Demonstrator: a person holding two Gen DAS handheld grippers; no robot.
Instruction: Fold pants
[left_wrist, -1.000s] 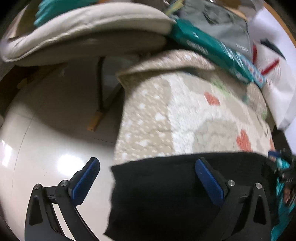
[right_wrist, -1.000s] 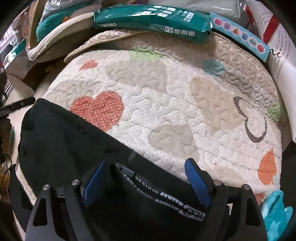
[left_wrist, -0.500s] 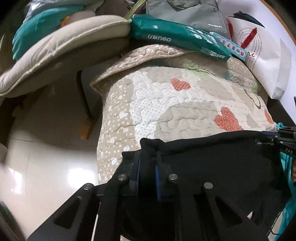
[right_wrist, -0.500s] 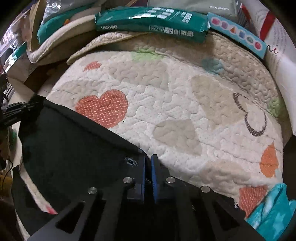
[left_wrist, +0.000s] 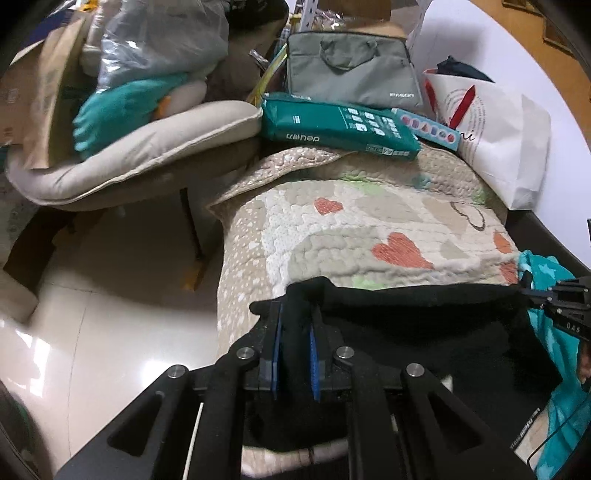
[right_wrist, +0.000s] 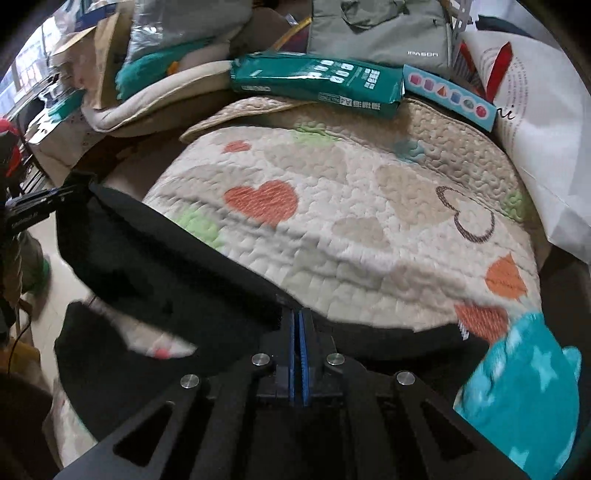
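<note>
Left wrist view: the left claw (left_wrist: 294, 317) is clenched on a bunched corner of the black pants (left_wrist: 424, 325), which hang taut over the near edge of the heart-patterned quilt (left_wrist: 369, 221). Right wrist view: the right claw (right_wrist: 297, 325) is pinched tight on the pants' (right_wrist: 166, 258) opposite edge.

The gray bag (right_wrist: 380, 33) at 12 o'clock says "IPASON" in white letters. The green paper pack (right_wrist: 317, 79) in front of it says "A4" on its end; in the left wrist view (left_wrist: 332, 125) its side shows "deli" upside down. Other small print is too blurry to read.
</note>
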